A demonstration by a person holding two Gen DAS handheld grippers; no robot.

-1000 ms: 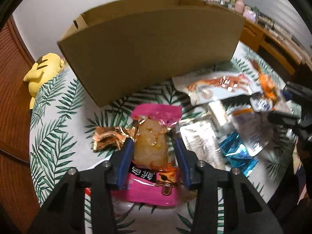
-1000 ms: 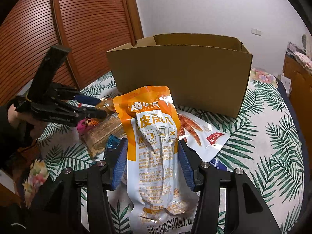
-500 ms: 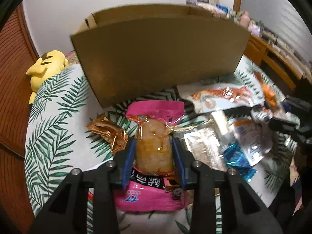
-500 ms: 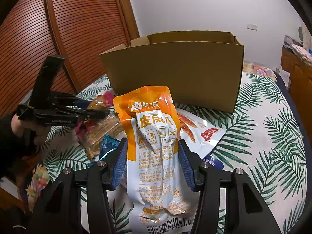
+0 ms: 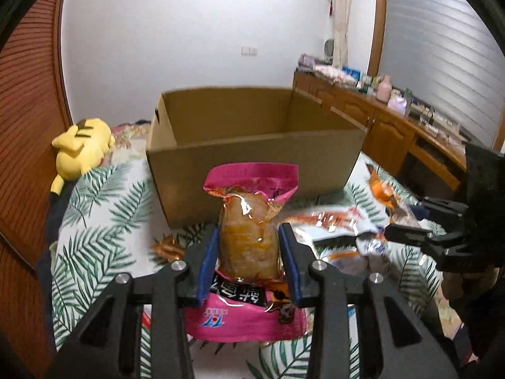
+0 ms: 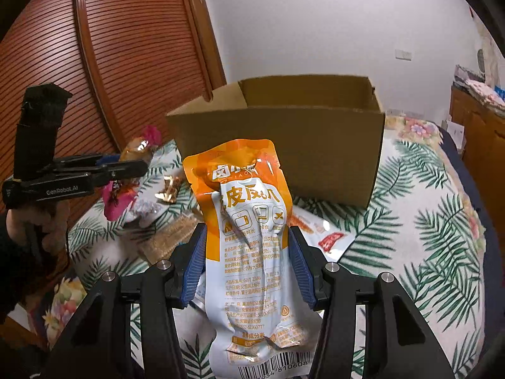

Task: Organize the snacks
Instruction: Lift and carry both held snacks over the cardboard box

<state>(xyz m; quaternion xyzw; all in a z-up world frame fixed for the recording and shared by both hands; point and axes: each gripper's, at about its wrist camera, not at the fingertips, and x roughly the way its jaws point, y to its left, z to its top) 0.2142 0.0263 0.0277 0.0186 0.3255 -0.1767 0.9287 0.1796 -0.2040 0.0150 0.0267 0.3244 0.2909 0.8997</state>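
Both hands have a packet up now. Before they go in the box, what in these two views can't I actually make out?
- Cardboard box floor: both views, hidden by its near wall.
- Orange packet bottom: right wrist view, cut off by the frame edge.
- Pink packet label: left wrist view, partly covered by the left gripper.
- Loose packets on the bedspread: left wrist view, blurred.

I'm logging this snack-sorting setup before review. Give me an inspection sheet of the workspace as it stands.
Surface: palm-leaf print cloth, partly covered with packets.
Job's things: open brown cardboard box; pink snack pouch; orange-and-white snack pouch; both pouches held in front of the box.
Clutter: loose red-printed packet and gold foil wrapper on the cloth.
Grippers: left gripper shut on the pink pouch; right gripper shut on the orange-and-white pouch.
Cables: nothing seen.
Surroundings: yellow plush toy, wooden slatted door, wooden cabinet.
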